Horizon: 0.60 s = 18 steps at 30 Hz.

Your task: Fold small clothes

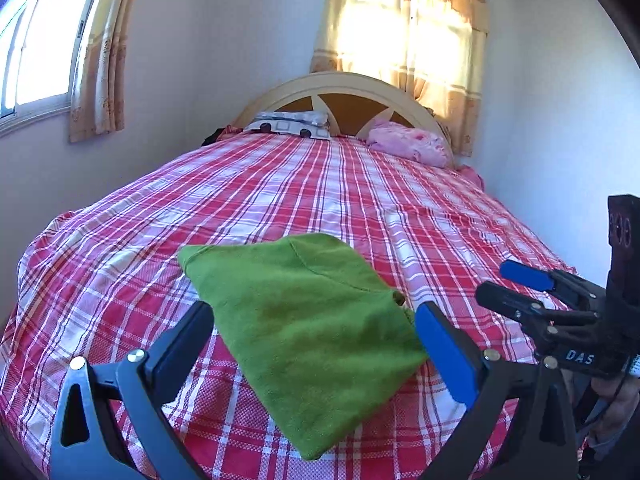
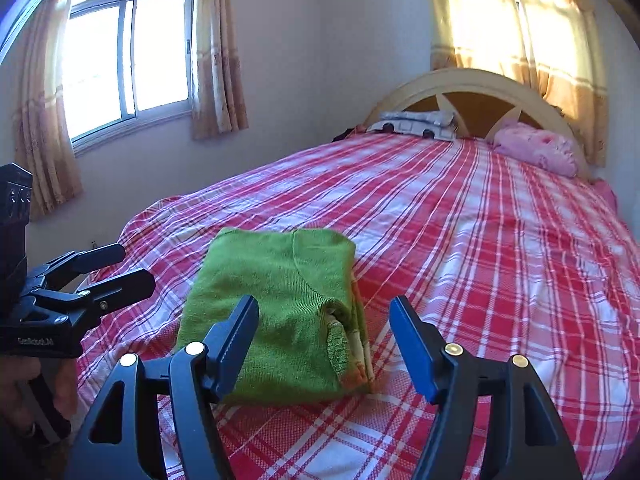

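Green knit, folded into a compact rectangle, lies on the red-and-white plaid bedspread [image 1: 280, 184]: this small garment [image 1: 304, 320] fills the lower centre of the left wrist view and sits left of centre low in the right wrist view [image 2: 276, 312], where its layered edges show along the right side (a strip of paler fabric peeks out there).

Left gripper [image 1: 316, 320] has its jaws spread wide, one to each side of the garment, holding nothing. It also appears at the left edge of the right wrist view [image 2: 120, 268], parted and off the cloth.

Right gripper [image 2: 324, 312] is likewise spread and empty, its left finger over the garment's near edge, its blue-padded right finger over bare bedspread. From the left wrist view it shows at the right edge [image 1: 512, 284], jaws apart.

Pillows [image 1: 292, 124] lie against the cream headboard [image 1: 340, 84] in the upper centre.
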### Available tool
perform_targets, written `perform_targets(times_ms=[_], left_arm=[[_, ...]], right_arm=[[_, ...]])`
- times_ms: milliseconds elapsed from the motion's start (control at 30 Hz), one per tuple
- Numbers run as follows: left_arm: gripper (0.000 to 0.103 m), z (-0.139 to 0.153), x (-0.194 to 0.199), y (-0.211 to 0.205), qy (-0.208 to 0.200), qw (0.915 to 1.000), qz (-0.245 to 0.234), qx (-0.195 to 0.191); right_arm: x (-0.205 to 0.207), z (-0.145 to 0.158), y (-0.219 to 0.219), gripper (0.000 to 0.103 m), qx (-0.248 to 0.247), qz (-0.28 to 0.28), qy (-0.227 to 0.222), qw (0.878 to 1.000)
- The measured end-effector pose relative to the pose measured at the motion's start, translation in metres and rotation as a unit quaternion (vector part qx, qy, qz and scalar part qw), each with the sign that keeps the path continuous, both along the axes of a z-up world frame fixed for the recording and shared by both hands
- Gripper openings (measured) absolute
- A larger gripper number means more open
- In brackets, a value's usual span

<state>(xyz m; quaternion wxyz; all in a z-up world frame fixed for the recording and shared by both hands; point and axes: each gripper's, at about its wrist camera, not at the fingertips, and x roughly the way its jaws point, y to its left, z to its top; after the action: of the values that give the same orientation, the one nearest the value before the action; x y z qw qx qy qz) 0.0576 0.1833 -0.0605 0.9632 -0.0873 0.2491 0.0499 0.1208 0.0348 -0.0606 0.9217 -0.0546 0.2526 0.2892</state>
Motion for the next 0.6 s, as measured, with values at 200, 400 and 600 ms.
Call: perform_targets(times_ms=[200, 400, 600], left_arm=[[0.103, 0.002, -0.003, -0.006, -0.002, 1.0000, -0.003, 0.001], [0.103, 0.007, -0.008, -0.012, -0.010, 0.9999, -0.006, 0.002], [0.103, 0.010, -0.011, -0.014, -0.015, 0.9999, -0.005, 0.002]], right_arm=[[-0.012, 0.007, -0.005, 0.069, 0.004, -0.001, -0.009, 1.000], [-0.019, 0.010, -0.006, 0.069, 0.006, -0.003, -0.016, 1.000], [-0.026, 0.015, -0.009, 0.069, 0.008, -0.007, -0.025, 1.000]])
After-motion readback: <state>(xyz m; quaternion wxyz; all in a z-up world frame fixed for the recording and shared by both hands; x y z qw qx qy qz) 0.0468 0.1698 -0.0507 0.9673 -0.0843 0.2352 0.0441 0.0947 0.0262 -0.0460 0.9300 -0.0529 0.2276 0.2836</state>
